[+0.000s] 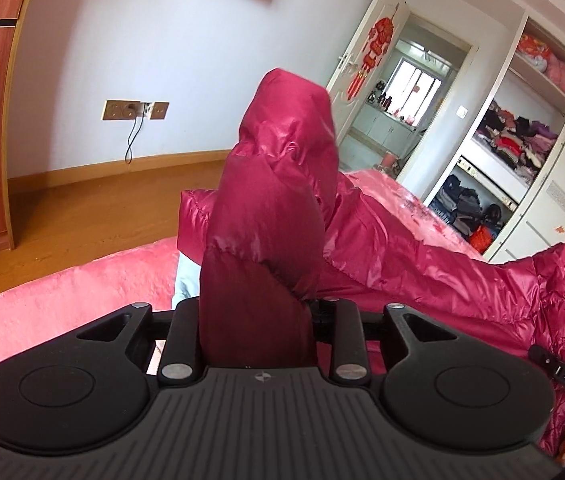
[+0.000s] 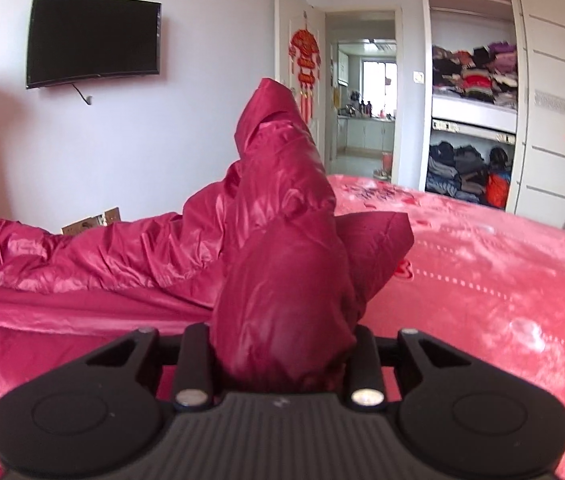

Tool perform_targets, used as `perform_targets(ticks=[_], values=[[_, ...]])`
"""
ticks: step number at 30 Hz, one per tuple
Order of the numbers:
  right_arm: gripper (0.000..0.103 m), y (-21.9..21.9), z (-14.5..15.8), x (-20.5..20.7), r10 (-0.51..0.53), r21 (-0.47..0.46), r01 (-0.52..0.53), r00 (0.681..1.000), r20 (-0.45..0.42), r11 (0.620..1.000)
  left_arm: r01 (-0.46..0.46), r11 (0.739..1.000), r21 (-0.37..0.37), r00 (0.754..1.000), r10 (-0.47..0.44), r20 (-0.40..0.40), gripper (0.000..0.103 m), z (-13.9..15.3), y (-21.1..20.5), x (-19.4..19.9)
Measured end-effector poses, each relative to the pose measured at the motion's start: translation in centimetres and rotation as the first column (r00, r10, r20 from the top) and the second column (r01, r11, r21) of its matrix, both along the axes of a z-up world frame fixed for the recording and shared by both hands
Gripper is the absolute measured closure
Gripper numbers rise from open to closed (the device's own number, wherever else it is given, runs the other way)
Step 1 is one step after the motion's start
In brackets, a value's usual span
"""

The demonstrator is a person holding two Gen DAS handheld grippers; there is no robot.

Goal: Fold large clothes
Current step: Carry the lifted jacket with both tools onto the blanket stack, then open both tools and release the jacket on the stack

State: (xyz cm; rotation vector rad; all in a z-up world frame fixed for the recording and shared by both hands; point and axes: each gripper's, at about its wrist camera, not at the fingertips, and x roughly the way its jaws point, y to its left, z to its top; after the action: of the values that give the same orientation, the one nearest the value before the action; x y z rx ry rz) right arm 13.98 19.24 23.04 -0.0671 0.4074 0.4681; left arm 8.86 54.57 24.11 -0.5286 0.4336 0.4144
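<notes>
Left gripper [image 1: 258, 320] and right gripper [image 2: 282, 344] each pinch a puffy fold of the red jacket [image 1: 422, 264] (shiny, quilted), lifted above the bed [image 2: 482, 264].

Red puffer jacket [image 2: 282, 200] bunched between the fingers of the right gripper [image 2: 280, 344], over the bed [image 2: 482, 264].

Gripped by a thick fold standing up between the black fingers; rest trailing toward the bed's left edge. Behind: black television [image 2: 94, 40] on the wall, open doorway [image 2: 366, 92], wardrobe [image 2: 474, 80] shelves stacked with folded clothes.
</notes>
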Motion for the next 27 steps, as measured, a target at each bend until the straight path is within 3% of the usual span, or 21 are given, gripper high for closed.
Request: perform_targets(ticks=[6, 11, 13, 16, 22, 27], values=[[0.062, 0.4, -2.9, 0.9, -0.025, 0.007, 0.025, 0.997, -0.07, 1.0, -0.015, 0.999, 0.049, 0.999, 0.017, -0.037, 0.049, 0.8, 0.0, 0.0], [0.036, 0.0, -3.9, 1.4, -0.061, 0.031, 0.065, 0.992, -0.111, 0.997, -0.037, 0.998, 0.044, 0.998, 0.039, -0.048, 0.027, 1.3, 0.4, -1.0], [0.021, -0.4, -4.0, 1.5, -0.082, 0.033, 0.086, 0.989, -0.12, 0.996, -0.052, 0.998, 0.03, 0.998, 0.053, -0.043, 0.016, 1.7, 0.7, -1.9], [0.002, -1.0, -3.8, 0.9, -0.148, 0.008, 0.149, 0.984, -0.097, 0.989, -0.08, 0.997, 0.001, 0.997, 0.08, -0.02, 0.007, 1.9, 1.0, -3.1], [0.001, -5.1, -1.9, -1.0, -0.283, 0.059, 0.288, 0.955, -0.083, 0.956, -0.17, 0.985, 0.033, 0.985, 0.169, 0.023, 0.001, 4.8, 0.7, -6.7], [0.001, -8.5, -0.4, -4.9, -0.288, 0.083, 0.289, 0.957, -0.025, 0.954, -0.225, 0.966, 0.126, 0.974, 0.226, 0.006, 0.0, 7.5, -1.4, -10.4]])
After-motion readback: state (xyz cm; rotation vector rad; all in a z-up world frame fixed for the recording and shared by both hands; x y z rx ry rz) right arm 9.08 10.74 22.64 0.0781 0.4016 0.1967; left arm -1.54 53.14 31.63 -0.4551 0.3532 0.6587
